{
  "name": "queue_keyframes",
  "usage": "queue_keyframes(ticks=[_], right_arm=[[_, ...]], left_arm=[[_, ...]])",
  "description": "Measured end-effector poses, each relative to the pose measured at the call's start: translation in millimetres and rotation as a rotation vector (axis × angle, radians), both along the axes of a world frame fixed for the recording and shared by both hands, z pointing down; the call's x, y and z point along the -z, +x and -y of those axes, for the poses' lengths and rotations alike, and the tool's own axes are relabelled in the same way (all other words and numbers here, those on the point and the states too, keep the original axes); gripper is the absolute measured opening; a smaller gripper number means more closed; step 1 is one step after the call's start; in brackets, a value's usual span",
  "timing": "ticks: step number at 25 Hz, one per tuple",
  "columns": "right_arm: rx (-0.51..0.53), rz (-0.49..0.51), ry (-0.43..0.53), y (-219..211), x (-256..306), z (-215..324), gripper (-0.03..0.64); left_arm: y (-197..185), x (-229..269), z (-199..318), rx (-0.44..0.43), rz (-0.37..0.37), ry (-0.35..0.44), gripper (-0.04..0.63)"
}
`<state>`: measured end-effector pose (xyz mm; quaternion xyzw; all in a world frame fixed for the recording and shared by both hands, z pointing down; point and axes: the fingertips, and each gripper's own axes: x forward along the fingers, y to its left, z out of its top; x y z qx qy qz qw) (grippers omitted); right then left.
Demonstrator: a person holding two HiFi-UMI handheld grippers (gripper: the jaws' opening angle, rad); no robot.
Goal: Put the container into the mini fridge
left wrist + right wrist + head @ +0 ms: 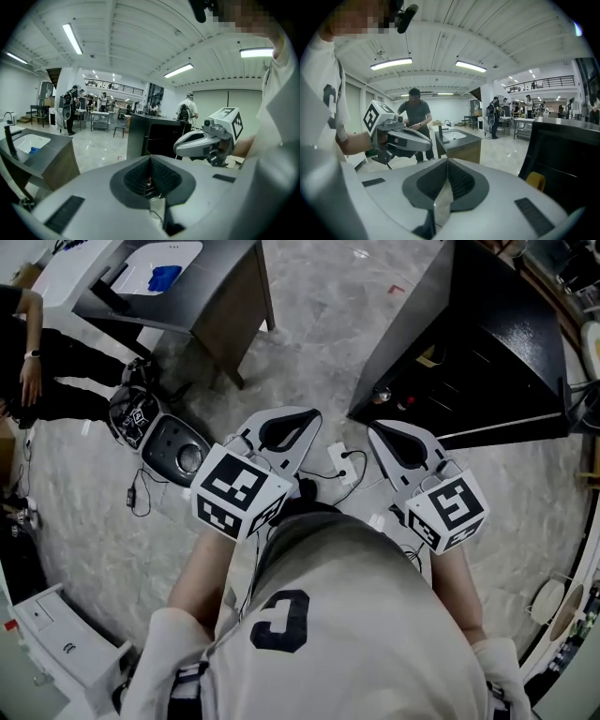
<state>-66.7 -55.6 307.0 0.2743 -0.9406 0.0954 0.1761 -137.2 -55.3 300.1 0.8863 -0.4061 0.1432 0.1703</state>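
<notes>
I hold both grippers at chest height over the floor. My left gripper (298, 415) (150, 159) is shut, its jaws meeting in a line with nothing between them. So is my right gripper (380, 429) (446, 161), shut and empty. Each shows in the other's view: the right gripper (206, 143), the left gripper (403, 138). The black mini fridge (469, 343) (154, 136) (567, 150) stands ahead to the right. A small yellow thing (428, 359) (534, 180) sits at its front; I cannot tell what it is. No container is clearly in view.
A dark table with a white sink (187, 296) (457, 138) stands ahead left, something blue (164, 277) in the basin. A person (37, 371) (412, 126) stands beside it. A black device (173, 442), cables and a white power strip (342, 465) lie on the floor.
</notes>
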Motion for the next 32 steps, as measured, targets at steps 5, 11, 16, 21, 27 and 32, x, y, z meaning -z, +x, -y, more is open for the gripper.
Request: queue_keyframes(ticks=[5,11,16,21,27,32], right_arm=[[-0.031,0.026,0.024,50.5,6.7,-26.3,0.031],[-0.081,0.071,0.033,117.6,-0.6,-53.3,0.029],[-0.08,0.116,0.047,158.4,1.8,-78.7,0.029],[-0.013,0.168,0.024,165.1,-1.6,-105.3,0.029],[0.095,0.175,0.06,138.6,20.6,-123.5,0.029],[0.131,0.185,0.094,103.2,33.8,-120.6,0.029]], left_arm=[[63.9,-0.5,-18.6,-0.051,-0.048,-0.044,0.055],[129.7,-2.1,-44.8,-0.1,0.0,-0.025,0.055],[168.0,-4.0,-73.7,-0.093,0.034,-0.03,0.055],[181.7,0.7,-104.5,-0.042,0.04,-0.018,0.055],[163.6,20.5,-121.9,0.024,0.033,0.013,0.055],[128.7,32.9,-117.1,0.032,0.055,0.065,0.055]])
